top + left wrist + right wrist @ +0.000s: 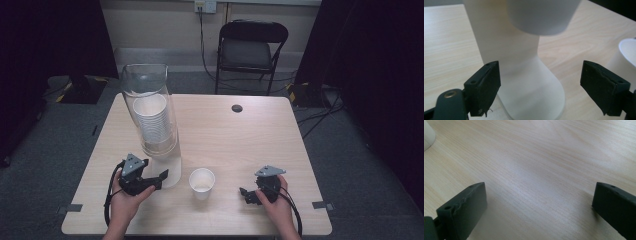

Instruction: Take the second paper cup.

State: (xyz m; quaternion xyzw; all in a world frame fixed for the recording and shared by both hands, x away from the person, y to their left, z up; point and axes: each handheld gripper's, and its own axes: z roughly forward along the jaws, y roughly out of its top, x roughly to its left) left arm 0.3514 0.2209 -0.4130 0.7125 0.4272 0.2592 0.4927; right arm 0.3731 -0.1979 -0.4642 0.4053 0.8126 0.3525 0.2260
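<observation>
So right now the left gripper (162, 176) is parked at the foot of the tall clear plastic cup dispenser (150, 107), the tube with a stack of white paper cups (152, 120) inside and a white moulded base (529, 85). In the left gripper view the jaws are spread wide, one either side of that base and not touching it, and the bottom of the lowest cup (541, 17) hangs out of the tube just above them. So my read is that the step in hand is lining up to pull a cup from the dispenser, and nothing is gripped yet.

One single white paper cup (202, 183) already stands upright on the pale wooden table (250, 135), just to the right of the dispenser base and between the two hands. Its rim pokes into the left gripper view at the right edge.

The right gripper (243, 193) rests low near the table's front edge, well apart from the dispenser, jaws also spread with only bare wood between them.

Next move, I reckon: the left gripper needs to come up off the base to the level of that hanging cup, close on its lower wall without crushing it, then draw straight down. The dispenser looks top-heavy, so the right gripper steadying it might help.
</observation>
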